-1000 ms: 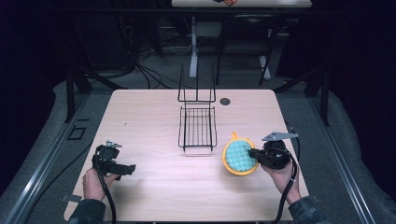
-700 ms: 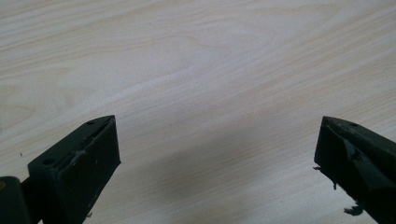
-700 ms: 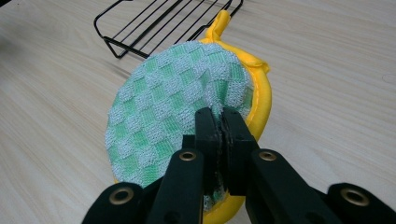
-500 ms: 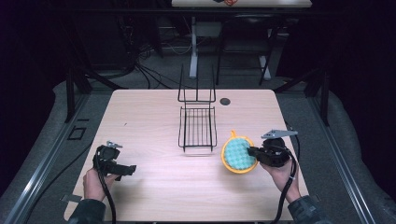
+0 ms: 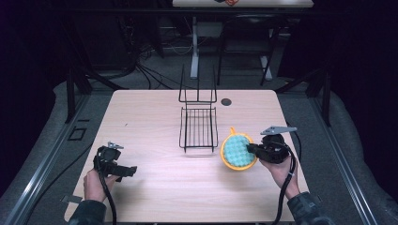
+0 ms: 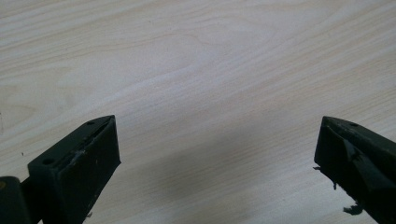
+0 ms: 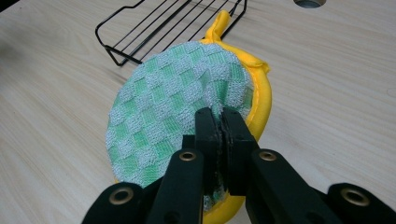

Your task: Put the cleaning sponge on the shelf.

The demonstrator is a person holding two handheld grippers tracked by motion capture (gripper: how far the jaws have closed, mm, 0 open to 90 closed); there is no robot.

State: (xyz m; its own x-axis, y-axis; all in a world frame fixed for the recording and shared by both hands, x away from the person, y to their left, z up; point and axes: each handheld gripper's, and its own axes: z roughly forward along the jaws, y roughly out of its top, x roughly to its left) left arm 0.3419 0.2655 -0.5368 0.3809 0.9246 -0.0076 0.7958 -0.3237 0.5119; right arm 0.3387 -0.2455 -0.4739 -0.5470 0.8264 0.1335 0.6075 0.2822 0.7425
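Round pot holder, green-and-white checked terry face with a yellow fabric rim and a yellow hanging loop (image 7: pixel 182 112), sits on the right half of the light wood-grain table (image 5: pixel 155 197), just right of the black wire rack (image 5: pixel 198 126) and close to it without clear contact; seen at (image 5: pixel 238 151) in the high view. Loop points toward the far side of the table, near the rack's near-right corner. Right gripper (image 7: pixel 220 119) has both black jaws pinched together on the pot holder's near edge, checked cloth bunched between the pads, so it's clamped on the fabric; in the high view that gripper (image 5: pixel 253 150) comes in from the right with its grey three-cornered plate on top and the cable trailing back along the person's right hand (image 5: pixel 277 166). In the right gripper view the far part of the pot holder looks tilted up off the table, can't confirm how much. Rack is a flat wire tray with an upright wire back at its far end, centre of table. Small dark round hole in the tabletop (image 5: pixel 226 101) past the rack, to its right. Left gripper (image 5: pixel 126 171) well apart at the near-left, held low over bare wood, jaws spread wide with nothing between them, left hand (image 5: pixel 96 183) gripping its body
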